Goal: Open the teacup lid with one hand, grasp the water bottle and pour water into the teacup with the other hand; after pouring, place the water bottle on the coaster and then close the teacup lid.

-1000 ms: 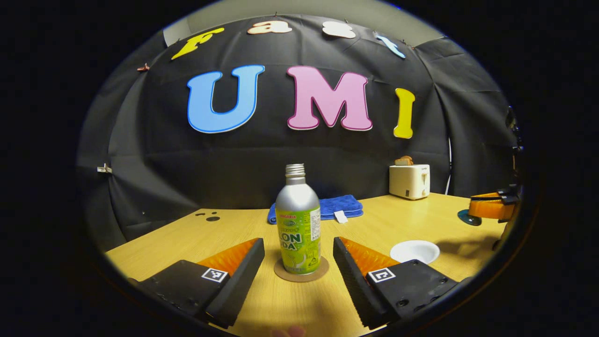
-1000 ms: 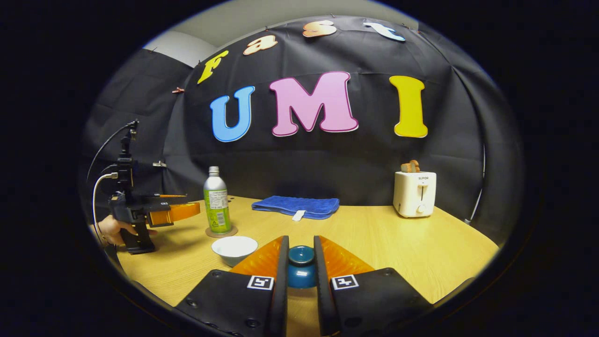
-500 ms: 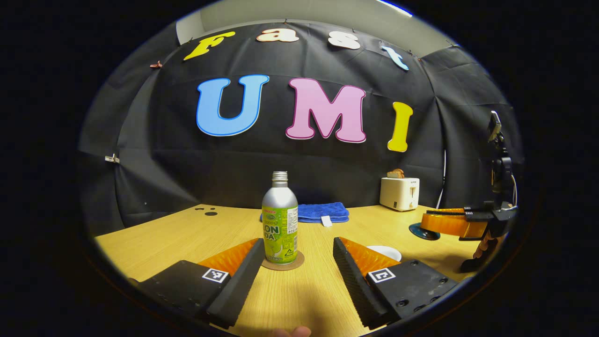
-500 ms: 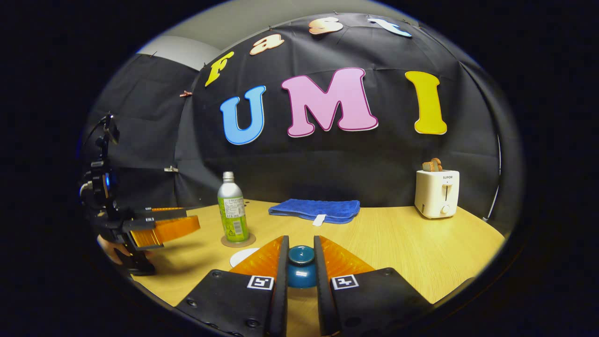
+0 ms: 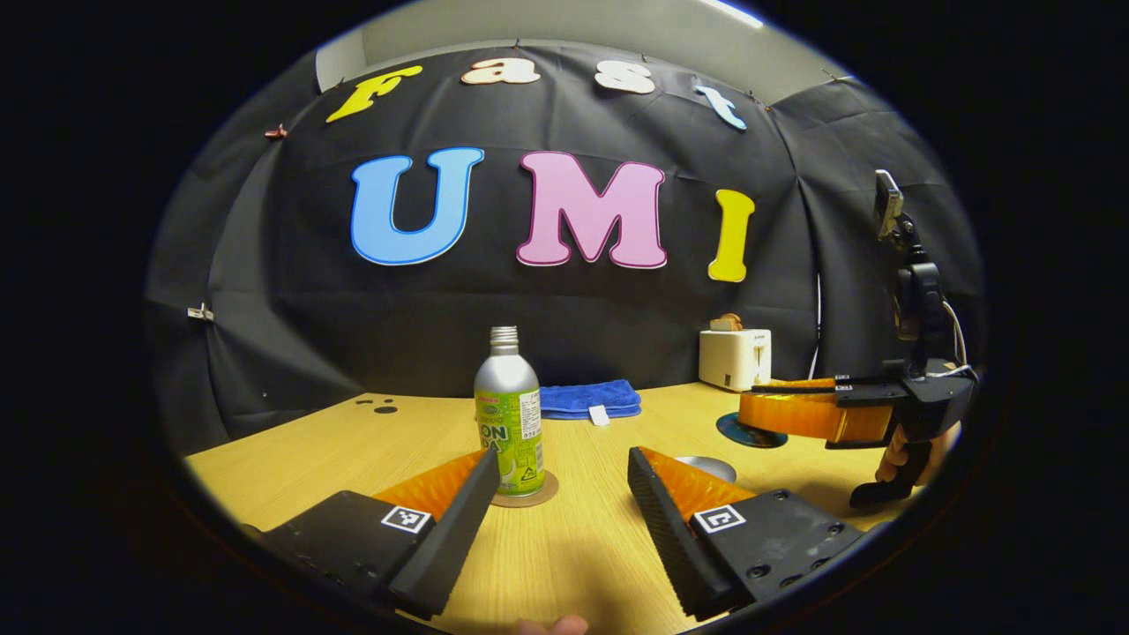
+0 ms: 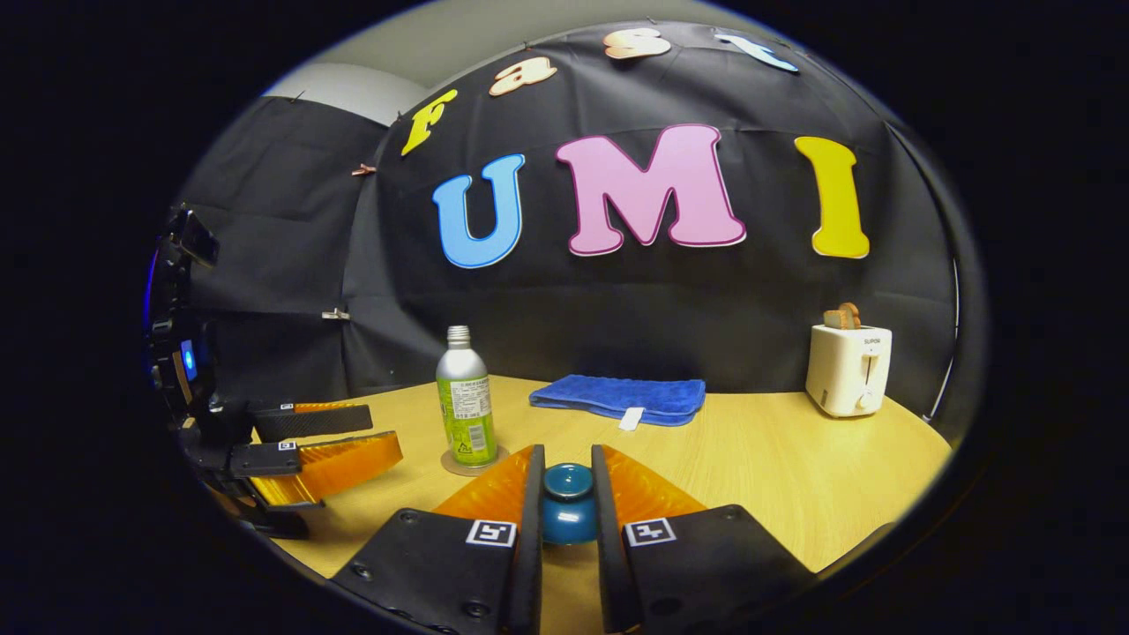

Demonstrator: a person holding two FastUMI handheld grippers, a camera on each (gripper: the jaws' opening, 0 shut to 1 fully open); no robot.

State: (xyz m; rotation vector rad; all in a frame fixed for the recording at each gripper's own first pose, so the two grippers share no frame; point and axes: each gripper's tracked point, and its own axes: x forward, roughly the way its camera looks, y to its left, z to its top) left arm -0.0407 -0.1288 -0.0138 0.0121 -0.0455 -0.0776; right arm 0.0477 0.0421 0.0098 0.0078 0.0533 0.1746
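Wood-grain table: pale and smooth, running under everything in both views.
Left gripper: its jaws are standing wide apart with nothing between them, the flat matte fingers tapering to wedge tips above the tabletop; ribbed translucent panels are backing them.
Right gripper: its fingers are pressing on both sides of a rounded, glossy knob, holding the teacup lid up off the table. In the left gripper view the lid's dark disc is hanging under that gripper's tips.
Teacup: a shallow round bowl, open at the top, sitting on the table just past the left gripper's right-hand finger and below the raised lid.
Water bottle: a smooth metal cylinder with a rounded shoulder, a threaded neck and no cap, wrapped in a glossy label, standing upright on the coaster.
Coaster: a thin, round, cork-like disc, lying flat beyond the left gripper's tips.
Blue towel: soft, folded terry cloth, lying near the back of the table.
Toaster: a boxy, smooth shell with bread sticking out of the top, sitting at the far right.
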